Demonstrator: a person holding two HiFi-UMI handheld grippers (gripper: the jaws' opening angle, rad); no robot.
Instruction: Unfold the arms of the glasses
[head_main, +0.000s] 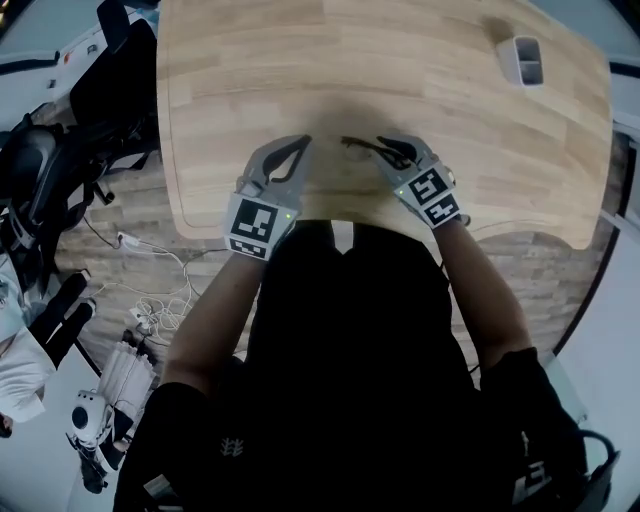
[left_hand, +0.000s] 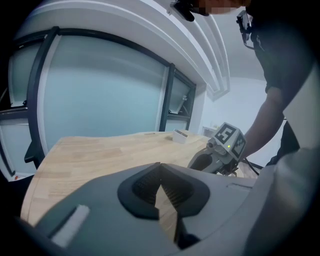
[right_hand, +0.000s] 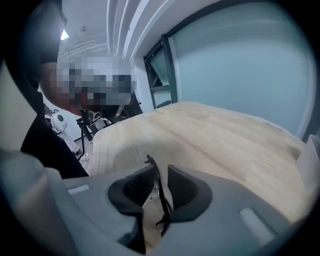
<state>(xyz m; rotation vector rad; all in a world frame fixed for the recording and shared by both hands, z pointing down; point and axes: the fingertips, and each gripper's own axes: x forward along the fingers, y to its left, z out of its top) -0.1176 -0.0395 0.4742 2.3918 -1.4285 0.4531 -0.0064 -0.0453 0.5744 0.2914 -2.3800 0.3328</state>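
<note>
Right gripper view, item one: glasses (right_hand: 157, 187), a thin dark frame standing between the jaws of the right gripper (right_hand: 160, 170). I read those jaws as narrowly apart, with pale table showing in the gap on one side of the frame. I cannot tell whether the frame leans on the other pad, nor whether its arms are folded. Head view places the glasses over the near part of the table (head_main: 400, 60), directly ahead of me, their free end reaching toward the left gripper (head_main: 298, 150) without touching it.

Item two: left gripper, jaws closed together with nothing between them, over the near table beside the right one.

Item three: small white tray (head_main: 523, 59), far right corner of the table, well apart from both grippers.

Item four: cables (head_main: 150, 305), on the floor to my left.
</note>
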